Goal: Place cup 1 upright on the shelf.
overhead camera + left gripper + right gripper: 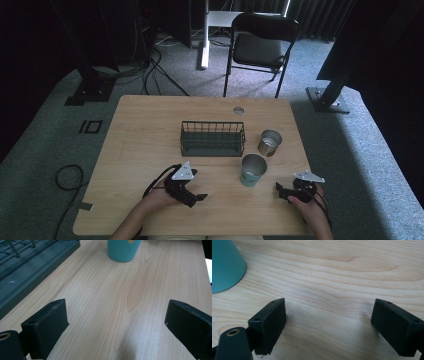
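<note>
A teal cup (253, 170) stands upright on the wooden table (145, 150), right of centre. Behind it is a shiny metal cup (270, 142), also upright. A dark wire basket (212, 137) sits mid-table and looks empty. My left gripper (196, 198) rests low near the front edge and points right toward the teal cup (123, 250). It is open, with bare wood between the jaws (116, 307). My right gripper (281, 191) lies right of the teal cup (224, 265) and points left. It is open too, with nothing between its jaws (329, 307).
The basket's solid dark base (30, 265) runs along the left of the left gripper view. A round grommet (238, 110) is set in the table's far edge. Beyond the table stand a black folding chair (260, 45), dark frame legs and floor cables (67, 175).
</note>
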{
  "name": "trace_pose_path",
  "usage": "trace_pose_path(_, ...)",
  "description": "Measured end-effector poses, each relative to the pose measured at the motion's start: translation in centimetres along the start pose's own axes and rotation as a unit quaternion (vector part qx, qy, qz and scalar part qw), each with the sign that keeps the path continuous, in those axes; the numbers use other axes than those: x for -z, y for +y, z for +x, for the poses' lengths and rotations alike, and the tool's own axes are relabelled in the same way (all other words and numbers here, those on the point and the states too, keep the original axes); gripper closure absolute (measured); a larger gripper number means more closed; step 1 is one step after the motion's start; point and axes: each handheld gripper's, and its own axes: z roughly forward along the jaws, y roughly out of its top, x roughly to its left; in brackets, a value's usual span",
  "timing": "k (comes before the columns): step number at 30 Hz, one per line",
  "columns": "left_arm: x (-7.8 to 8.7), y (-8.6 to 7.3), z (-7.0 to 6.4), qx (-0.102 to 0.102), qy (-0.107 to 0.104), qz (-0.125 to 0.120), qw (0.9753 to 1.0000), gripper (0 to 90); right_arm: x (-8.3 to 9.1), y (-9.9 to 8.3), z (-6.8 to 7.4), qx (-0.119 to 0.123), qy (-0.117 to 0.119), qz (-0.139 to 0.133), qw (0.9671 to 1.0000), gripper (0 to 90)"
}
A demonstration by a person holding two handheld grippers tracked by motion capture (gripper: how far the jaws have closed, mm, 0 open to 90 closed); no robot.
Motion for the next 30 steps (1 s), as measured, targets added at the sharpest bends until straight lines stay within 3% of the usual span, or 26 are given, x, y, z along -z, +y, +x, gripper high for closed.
trace_pose_path(10, -1.1, 0.8, -0.3, -0.007, -0.013, -0.003, 0.9999, 5.2, 0.0, 0.0, 0.0, 0.0, 0.0, 0.0, 1.0, 12.5)
trace_pose_path(17, -2.2, 2.3, -0.5, -0.024, -0.027, -0.001, 0.9994, 5.2, 0.0, 0.0, 0.0, 0.0, 0.0, 0.0, 1.0, 12.4)
trace_pose_path(30, -3.8, 3.6, -1.1, -0.026, -0.041, -0.016, 0.9987, 5.2, 0.0, 0.0, 0.0, 0.0, 0.0, 0.0, 1.0, 12.5)
